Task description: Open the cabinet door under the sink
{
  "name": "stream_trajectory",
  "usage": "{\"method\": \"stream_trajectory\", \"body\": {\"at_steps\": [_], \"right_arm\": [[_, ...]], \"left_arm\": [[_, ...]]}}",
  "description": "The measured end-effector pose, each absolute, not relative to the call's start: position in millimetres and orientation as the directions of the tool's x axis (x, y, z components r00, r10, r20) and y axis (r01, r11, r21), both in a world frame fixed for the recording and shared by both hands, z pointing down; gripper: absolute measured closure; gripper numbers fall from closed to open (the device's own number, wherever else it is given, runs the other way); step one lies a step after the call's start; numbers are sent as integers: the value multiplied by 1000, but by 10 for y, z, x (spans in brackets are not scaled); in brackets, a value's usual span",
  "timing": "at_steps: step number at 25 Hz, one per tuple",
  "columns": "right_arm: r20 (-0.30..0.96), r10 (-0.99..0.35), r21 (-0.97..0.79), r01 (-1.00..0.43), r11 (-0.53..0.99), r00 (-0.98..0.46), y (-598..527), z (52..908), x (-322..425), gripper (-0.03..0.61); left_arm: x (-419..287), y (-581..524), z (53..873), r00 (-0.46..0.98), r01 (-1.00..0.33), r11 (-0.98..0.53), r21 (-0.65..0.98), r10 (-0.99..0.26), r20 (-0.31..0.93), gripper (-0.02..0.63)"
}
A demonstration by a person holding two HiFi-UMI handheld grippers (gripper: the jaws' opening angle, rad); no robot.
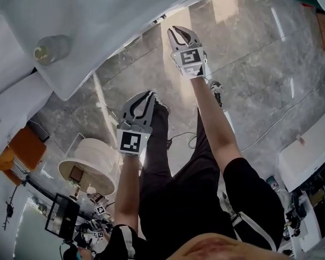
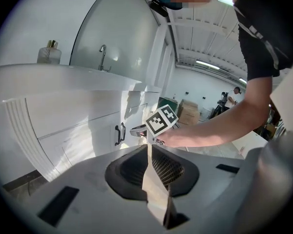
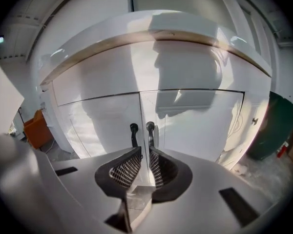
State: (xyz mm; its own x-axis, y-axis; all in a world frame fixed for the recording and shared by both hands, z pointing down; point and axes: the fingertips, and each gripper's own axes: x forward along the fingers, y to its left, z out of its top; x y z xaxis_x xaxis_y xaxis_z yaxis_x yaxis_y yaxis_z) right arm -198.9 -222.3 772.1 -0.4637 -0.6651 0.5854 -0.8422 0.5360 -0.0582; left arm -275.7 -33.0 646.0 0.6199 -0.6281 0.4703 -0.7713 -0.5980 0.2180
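The left gripper (image 1: 150, 95) hangs mid-frame, jaws pinched together on nothing, well back from the cabinet (image 2: 88, 135) under the sink. Further right, the right gripper (image 3: 142, 152) faces the two door handles (image 3: 150, 130), jaws barely parted. I'd widen them, then clamp one handle squarely before pulling.

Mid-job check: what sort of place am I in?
Likely a bathroom vanity set up in a warehouse-like hall: sink faucet, white cabinet doors with dark handles, cardboard boxes under an industrial ceiling.
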Motion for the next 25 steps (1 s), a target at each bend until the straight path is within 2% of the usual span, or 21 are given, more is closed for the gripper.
{"method": "stream_trajectory", "body": {"at_steps": [7, 13, 15, 22, 25], "right_arm": [[600, -654, -36, -833, 552, -460, -2585, 7891, -2175, 446], [599, -652, -40, -831, 555, -465, -2724, 7936, -2184, 448], [599, -644, -48, -824, 564, -475, -2738, 7959, -2204, 469], [626, -627, -14, -811, 584, -463, -2769, 8057, -2276, 451], [624, -631, -18, -816, 578, -461, -2786, 8066, -2261, 472]], "left_arm": [[-2769, -356, 6621, 609, -784, -569, 248, -627, 485, 581], [-2728, -430, 6674, 608, -787, -561, 258, -629, 485, 581], [-2723, -457, 6678, 605, -788, -559, 257, -632, 484, 581], [-2736, -475, 6654, 600, -792, -560, 244, -640, 479, 581], [-2771, -460, 6670, 588, -803, -540, 253, -648, 483, 581]]}}
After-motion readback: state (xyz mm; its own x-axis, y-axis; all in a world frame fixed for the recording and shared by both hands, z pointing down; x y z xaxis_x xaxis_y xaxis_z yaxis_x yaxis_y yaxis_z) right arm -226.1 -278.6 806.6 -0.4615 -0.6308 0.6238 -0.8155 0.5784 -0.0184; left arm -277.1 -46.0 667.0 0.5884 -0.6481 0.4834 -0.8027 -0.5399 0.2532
